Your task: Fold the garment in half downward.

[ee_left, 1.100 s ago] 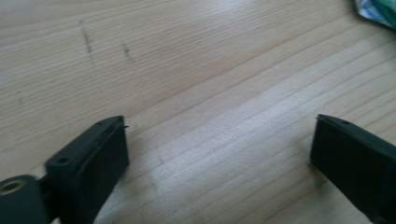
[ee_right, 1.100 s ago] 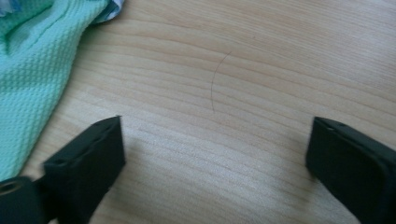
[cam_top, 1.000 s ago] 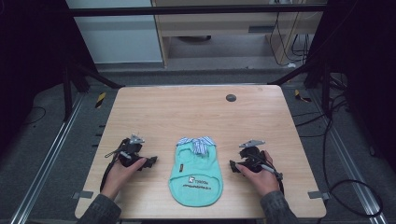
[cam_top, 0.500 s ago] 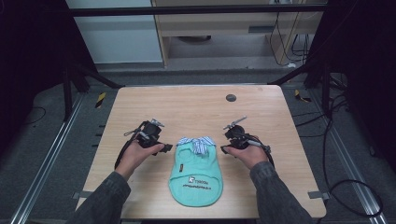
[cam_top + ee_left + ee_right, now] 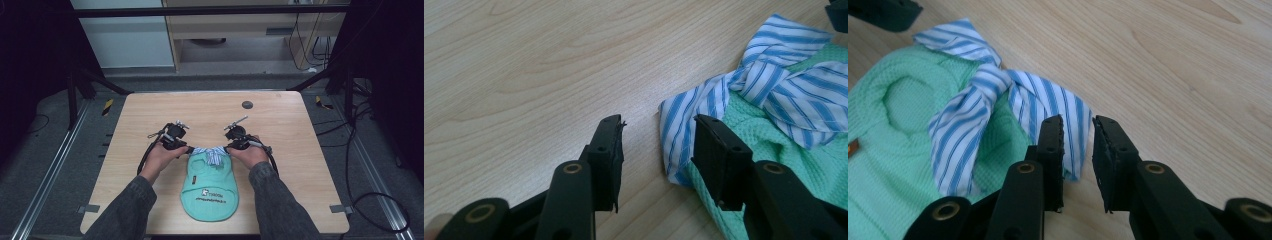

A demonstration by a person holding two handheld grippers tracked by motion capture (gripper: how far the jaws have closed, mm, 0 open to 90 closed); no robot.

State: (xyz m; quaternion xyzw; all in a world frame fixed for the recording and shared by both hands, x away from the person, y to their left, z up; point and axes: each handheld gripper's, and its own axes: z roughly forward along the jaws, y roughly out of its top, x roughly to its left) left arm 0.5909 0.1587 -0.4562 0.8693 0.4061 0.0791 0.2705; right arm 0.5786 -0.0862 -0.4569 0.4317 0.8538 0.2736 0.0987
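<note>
A small mint-green knitted garment (image 5: 210, 192) with a blue-and-white striped collar (image 5: 210, 152) lies flat on the wooden table (image 5: 280, 120). My left gripper (image 5: 186, 148) is at the collar's left corner and my right gripper (image 5: 229, 147) at its right corner. In the left gripper view the jaws (image 5: 656, 142) stand apart, with the collar's tip (image 5: 674, 135) between them near one pad. In the right gripper view the jaws (image 5: 1077, 145) are narrower, with the striped corner (image 5: 1073, 125) in the gap. Both pairs of jaws have just been closing, and neither pair presses the cloth.
A dark round disc (image 5: 247, 104) sits in the tabletop at the back. Metal rails run along the floor on both sides of the table. Cables trail from both grippers across the wood.
Both hands moved away from me and inward, from beside the garment's body to the two corners of its collar. Both pairs of jaws have narrowed.
</note>
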